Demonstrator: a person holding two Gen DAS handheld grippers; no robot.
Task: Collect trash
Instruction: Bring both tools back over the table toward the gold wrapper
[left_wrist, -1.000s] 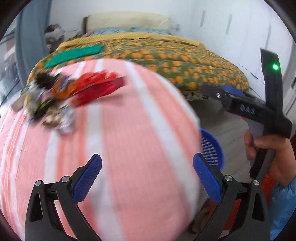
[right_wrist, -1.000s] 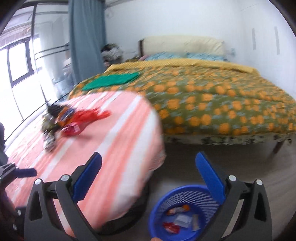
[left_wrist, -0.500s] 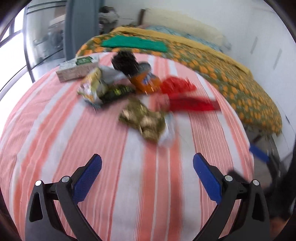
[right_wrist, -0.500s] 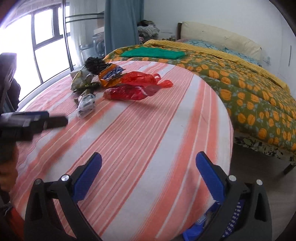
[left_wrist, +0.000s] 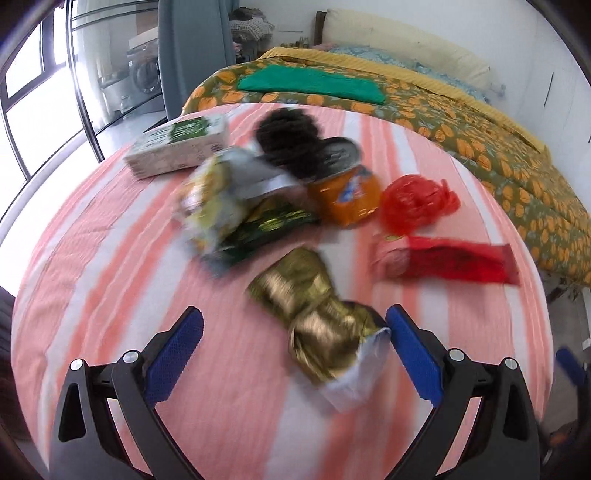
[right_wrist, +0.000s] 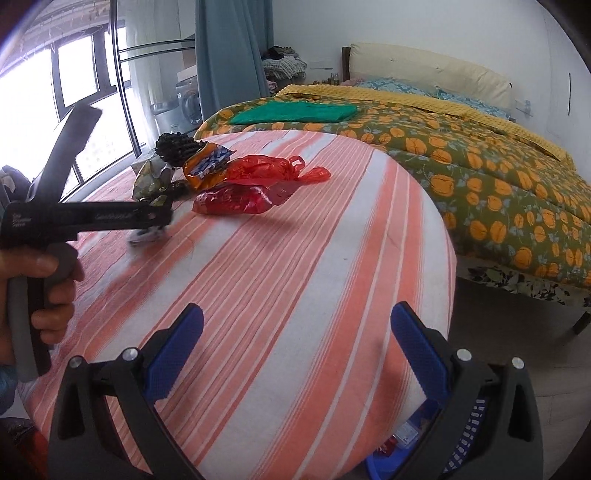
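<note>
Left wrist view: The left gripper (left_wrist: 293, 334) is spread wide, with nothing between its blue pads. A gold wrapper (left_wrist: 317, 317) lies on the striped tablecloth (left_wrist: 110, 258) between the fingers. Its long axis runs from far left to near right, and its torn white end points toward the right pad. Beyond it, a red wrapper (left_wrist: 447, 264) lies crosswise, its long axis left to right, with the pale end at the left. A crumpled red bag (left_wrist: 415, 203) sits just beyond that wrapper. An orange packet (left_wrist: 345, 197) lies left of the bag, touching a black bundle (left_wrist: 291, 138). A yellow-green packet (left_wrist: 218, 206) overlaps a dark green wrapper (left_wrist: 266, 230). A white and green box (left_wrist: 177, 146) rests at the far left. Motion blur makes all print unreadable.

Right wrist view: The right gripper (right_wrist: 295, 338) is also spread wide and empty, above bare cloth. The trash pile lies far left on the table. A hand (right_wrist: 40, 291) holds the left gripper's handle, whose white lettering is too small to read. The orange packet shows blue and white lettering, unreadable. A blue basket (right_wrist: 465, 439) stands below the table's near right edge, with scraps inside. A bed (right_wrist: 461, 147) fills the far right.
</note>
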